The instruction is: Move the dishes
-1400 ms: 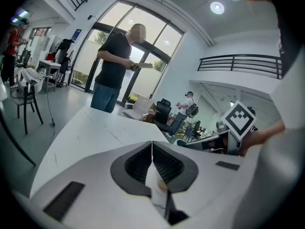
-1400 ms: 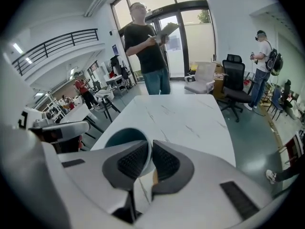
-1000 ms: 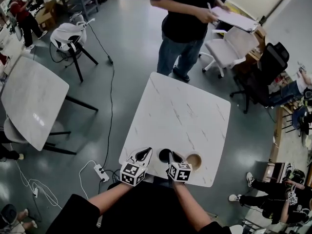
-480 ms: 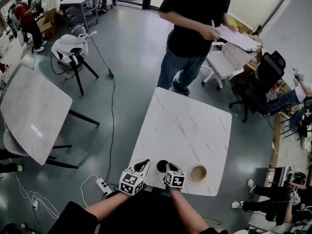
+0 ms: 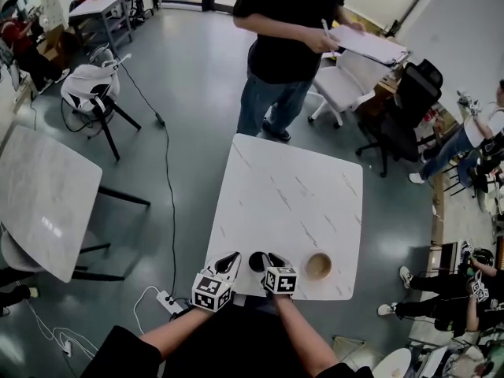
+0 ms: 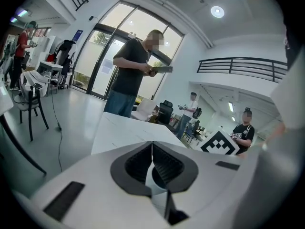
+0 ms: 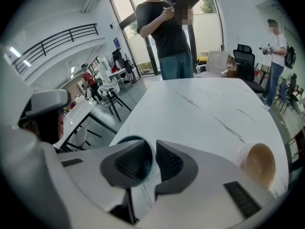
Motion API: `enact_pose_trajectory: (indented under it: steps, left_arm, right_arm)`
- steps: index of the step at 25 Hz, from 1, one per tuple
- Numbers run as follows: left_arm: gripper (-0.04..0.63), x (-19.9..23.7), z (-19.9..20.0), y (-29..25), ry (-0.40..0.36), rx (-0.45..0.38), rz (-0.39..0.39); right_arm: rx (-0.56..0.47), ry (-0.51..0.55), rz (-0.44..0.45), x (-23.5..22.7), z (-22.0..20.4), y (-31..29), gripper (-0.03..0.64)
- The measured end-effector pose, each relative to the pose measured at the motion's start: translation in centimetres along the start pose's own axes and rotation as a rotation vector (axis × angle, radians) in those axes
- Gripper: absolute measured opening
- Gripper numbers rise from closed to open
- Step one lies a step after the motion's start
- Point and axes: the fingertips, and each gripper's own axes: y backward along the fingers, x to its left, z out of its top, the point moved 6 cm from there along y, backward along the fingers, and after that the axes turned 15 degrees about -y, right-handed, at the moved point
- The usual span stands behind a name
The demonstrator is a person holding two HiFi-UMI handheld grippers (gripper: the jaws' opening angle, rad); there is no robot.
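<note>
Two dishes stand near the front edge of the white marble table (image 5: 291,187). One is a dark bowl (image 5: 255,262), the other a tan bowl (image 5: 318,265) to its right, a short gap between them. My right gripper (image 5: 273,259) is shut on the dark bowl's right rim. In the right gripper view its jaws (image 7: 154,151) pinch the thin teal-dark rim (image 7: 127,138), and the tan bowl (image 7: 259,162) sits at the lower right. My left gripper (image 5: 229,260) hovers just left of the dark bowl. Its jaws (image 6: 152,144) are shut on nothing.
A person with a clipboard (image 5: 287,46) stands at the table's far edge. A white chair (image 5: 346,81) and a black chair (image 5: 402,109) stand beyond the far right corner. A second marble table (image 5: 39,199) is at the left. A power strip (image 5: 167,301) with cables lies on the floor by the front left corner.
The dark bowl has shifted left with my right gripper, so the gap to the tan bowl has widened. My left gripper stays close beside it. The head camera has moved.
</note>
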Motion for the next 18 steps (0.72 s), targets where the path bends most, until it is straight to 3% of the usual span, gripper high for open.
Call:
enact_pose_trajectory:
  steps: [10, 18]
  left_arm:
    - [0.017, -2.0, 0.2, -0.8, 0.012, -0.018, -0.033]
    - [0.017, -6.8, 1.3, -2.5, 0.0, -0.031, 0.003]
  right_arm:
    - [-0.116, -0.058, 0.014, -0.3, 2.2, 6.0, 0.095]
    - [-0.183, -0.107, 0.031, -6.3, 2.8, 11.3, 0.094]
